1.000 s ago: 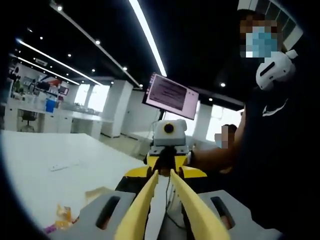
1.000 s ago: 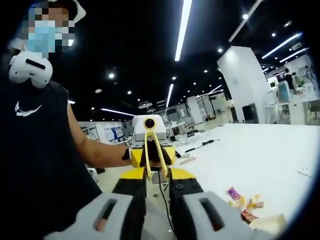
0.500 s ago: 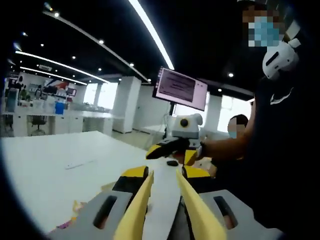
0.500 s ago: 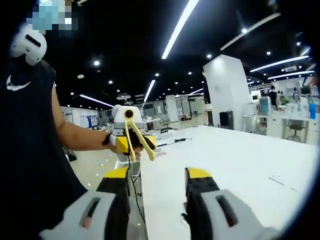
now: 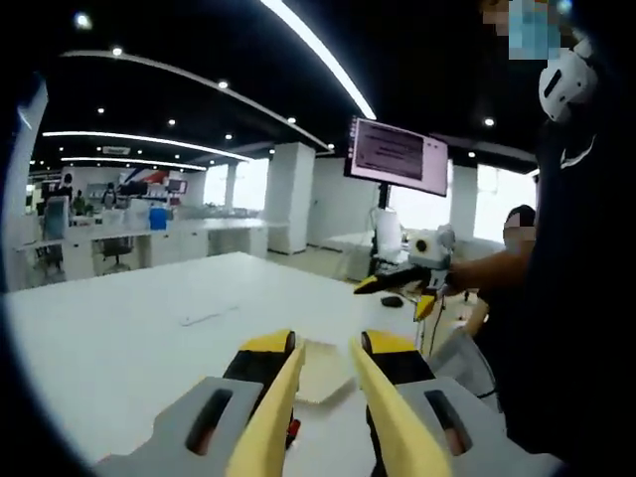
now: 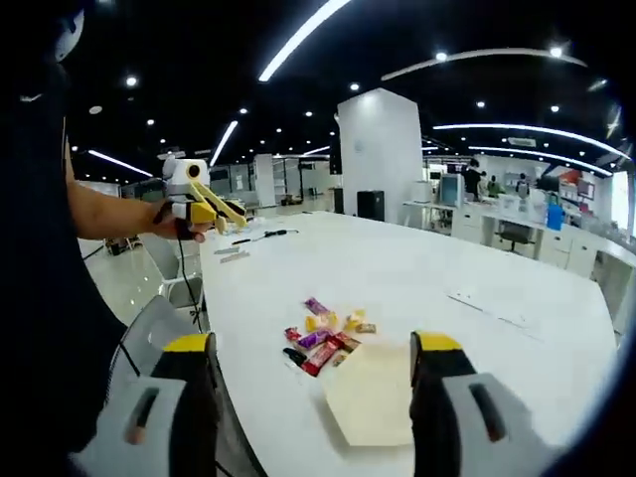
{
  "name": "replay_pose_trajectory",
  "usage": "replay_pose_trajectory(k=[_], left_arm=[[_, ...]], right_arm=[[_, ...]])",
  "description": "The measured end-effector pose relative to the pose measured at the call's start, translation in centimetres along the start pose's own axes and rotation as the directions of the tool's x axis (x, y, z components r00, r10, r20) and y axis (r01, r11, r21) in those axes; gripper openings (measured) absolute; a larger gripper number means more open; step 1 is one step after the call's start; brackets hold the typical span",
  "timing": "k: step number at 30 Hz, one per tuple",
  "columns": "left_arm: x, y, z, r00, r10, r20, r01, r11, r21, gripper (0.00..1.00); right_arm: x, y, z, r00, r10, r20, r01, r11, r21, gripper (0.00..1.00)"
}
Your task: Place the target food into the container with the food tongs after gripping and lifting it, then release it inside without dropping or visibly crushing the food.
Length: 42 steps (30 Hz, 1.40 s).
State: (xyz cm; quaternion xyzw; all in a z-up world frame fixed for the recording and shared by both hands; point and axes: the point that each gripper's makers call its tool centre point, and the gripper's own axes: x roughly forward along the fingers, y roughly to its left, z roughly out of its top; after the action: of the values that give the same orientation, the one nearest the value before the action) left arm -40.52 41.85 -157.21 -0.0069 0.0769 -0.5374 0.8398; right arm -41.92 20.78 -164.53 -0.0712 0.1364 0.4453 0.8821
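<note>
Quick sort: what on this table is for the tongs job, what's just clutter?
Job:
yellow tongs in the left gripper
wrapped snacks
tan container
right gripper, jaws wide open

Lying about:
cables
flat white strip
monitor

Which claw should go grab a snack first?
Probably the left claw: it carries the yellow tongs, open, over the white table. The right claw is open and bare, though the snacks and tan container lie ahead of it.
</note>
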Motion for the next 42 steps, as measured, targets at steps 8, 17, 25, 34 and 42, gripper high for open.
replay_pose_trajectory(k=[8,17,25,34,42], left_arm=[[-0.5,1.1,-1.6,0.999,0.028,-0.043,-0.027,0.999,0.018,0.23],[-0.5,2.5,-2.6,0.998,0.038,-0.053,-0.037,0.999,0.018,0.23],[0.0,2.9,-3.9,0.993,0.037,-0.111,-0.031,0.998,0.054,0.23],[0.5,4.6,-5.8,0.984,0.049,-0.173,-0.035,0.996,0.085,0.23],[1.0,6.3,-7.1,0.973,0.039,-0.228,-0.009,0.991,0.132,0.23]], right_arm=[[-0.6,-0.5,-2.0,0.999,-0.027,-0.031,0.028,0.999,0.034,1.0],[-1.2,-1.4,-4.0,0.995,-0.06,-0.082,0.063,0.997,0.035,1.0],[-1.4,-1.3,-4.3,0.994,-0.075,-0.08,0.082,0.993,0.083,1.0],[-1.3,-1.6,-3.8,0.995,-0.085,-0.051,0.087,0.995,0.045,1.0],[-1.1,-3.2,-5.5,0.985,-0.155,-0.078,0.154,0.988,-0.014,1.0]])
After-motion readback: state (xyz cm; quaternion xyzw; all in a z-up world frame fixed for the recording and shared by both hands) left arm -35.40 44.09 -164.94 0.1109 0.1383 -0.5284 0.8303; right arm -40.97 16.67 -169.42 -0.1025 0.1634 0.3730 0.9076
